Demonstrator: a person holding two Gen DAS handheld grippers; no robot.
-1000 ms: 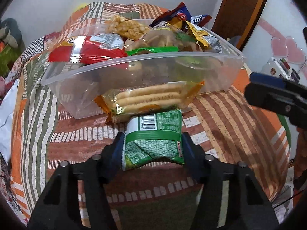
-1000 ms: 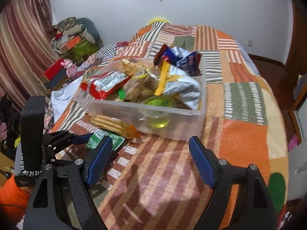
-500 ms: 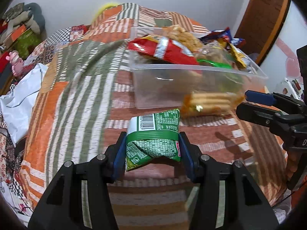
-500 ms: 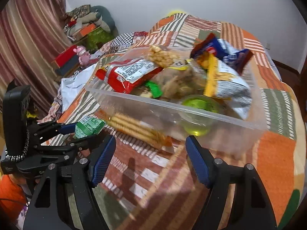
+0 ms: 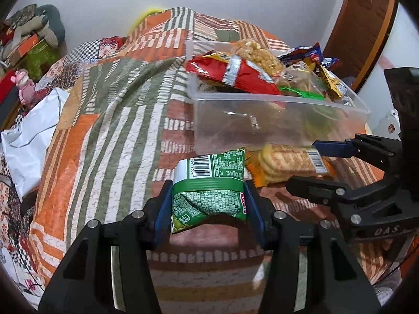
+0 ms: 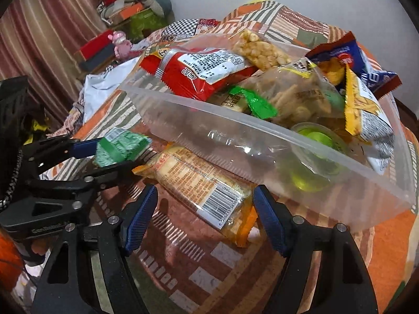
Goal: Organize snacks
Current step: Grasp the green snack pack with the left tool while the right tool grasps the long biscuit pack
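While the patchwork bed [image 5: 110, 136] carries it all, the clear plastic bin [image 6: 262, 141] heaped with snack bags sits ahead of both grippers. Just against its near wall lies the biscuit packet [image 6: 207, 185], its barcode end between the right gripper [image 6: 205, 219] jaws, which are opening and do not touch it. Beside it, the left gripper [image 5: 208, 209] jaws are clamped narrowly on the green snack pouch [image 5: 209, 191]. Since a second ago the bin has slid rightward in the left view, and the right gripper has neared the biscuits.
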